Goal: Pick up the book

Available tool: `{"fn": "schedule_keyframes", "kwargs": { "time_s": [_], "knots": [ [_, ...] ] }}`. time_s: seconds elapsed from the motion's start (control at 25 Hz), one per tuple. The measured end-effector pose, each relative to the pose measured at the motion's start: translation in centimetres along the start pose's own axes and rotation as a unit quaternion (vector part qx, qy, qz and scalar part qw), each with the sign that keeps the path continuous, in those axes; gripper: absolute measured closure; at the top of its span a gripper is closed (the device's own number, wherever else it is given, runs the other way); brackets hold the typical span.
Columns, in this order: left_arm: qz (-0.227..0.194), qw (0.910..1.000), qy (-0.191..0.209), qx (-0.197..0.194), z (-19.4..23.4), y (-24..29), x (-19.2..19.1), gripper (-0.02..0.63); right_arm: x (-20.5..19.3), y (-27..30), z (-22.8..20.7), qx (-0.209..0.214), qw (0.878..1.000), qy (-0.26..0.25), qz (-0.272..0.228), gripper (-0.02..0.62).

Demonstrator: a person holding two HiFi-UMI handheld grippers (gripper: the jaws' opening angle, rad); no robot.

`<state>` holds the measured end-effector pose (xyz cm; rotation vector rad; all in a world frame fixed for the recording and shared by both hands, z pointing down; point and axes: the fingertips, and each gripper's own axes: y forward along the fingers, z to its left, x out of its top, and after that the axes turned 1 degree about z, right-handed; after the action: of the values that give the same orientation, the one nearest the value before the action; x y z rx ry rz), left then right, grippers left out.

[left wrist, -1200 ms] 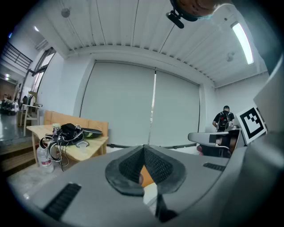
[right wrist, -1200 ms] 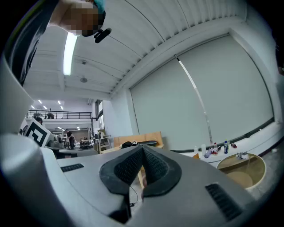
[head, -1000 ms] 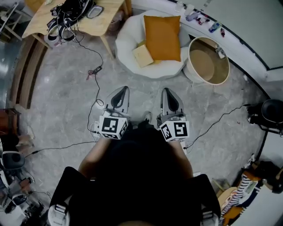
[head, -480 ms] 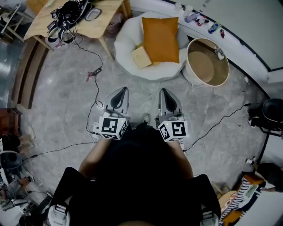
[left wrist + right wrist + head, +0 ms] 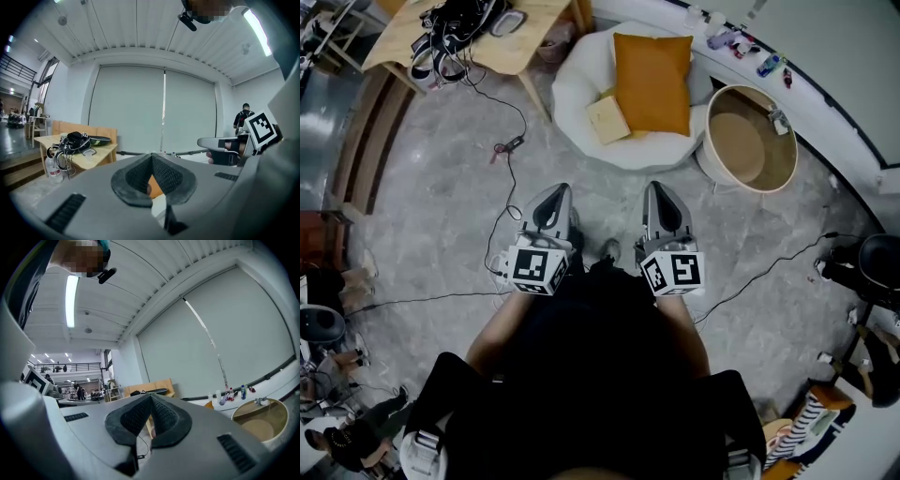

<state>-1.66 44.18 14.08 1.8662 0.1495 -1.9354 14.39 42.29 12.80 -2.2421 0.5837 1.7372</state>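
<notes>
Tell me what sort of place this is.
Probably a workshop or lab with a staged lounge corner: a wooden table piled with tangled gear, cables trailing across the grey floor, and a white beanbag with an orange cushion.

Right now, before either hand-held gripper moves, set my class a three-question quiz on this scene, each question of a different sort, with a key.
1. True or false: the book lies on the white seat, beside the orange cushion.
2. Multiple choice: the right hand-held gripper is A) open, B) shut on the book, C) shut and empty.
3. Short answer: what lies piled on the wooden table?

Key: 1 true; 2 C; 3 black cables.
</notes>
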Motion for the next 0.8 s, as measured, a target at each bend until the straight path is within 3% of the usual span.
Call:
{"fn": "schedule_keyframes", "kwargs": {
  "time_s": [0.4,0.8],
  "knots": [
    [0.004,0.9998,-0.004,-0.018,4.4,7.0,0.6,0.606,-1.0,6.2,-2.3,-0.017,1.000,0.004,0.008,0.594],
    [0.024,0.9979,-0.003,-0.059,11.7,16.1,2.2,0.606,-1.5,16.9,-3.7,-0.046,0.999,-0.005,0.022,0.594]
  ]
}}
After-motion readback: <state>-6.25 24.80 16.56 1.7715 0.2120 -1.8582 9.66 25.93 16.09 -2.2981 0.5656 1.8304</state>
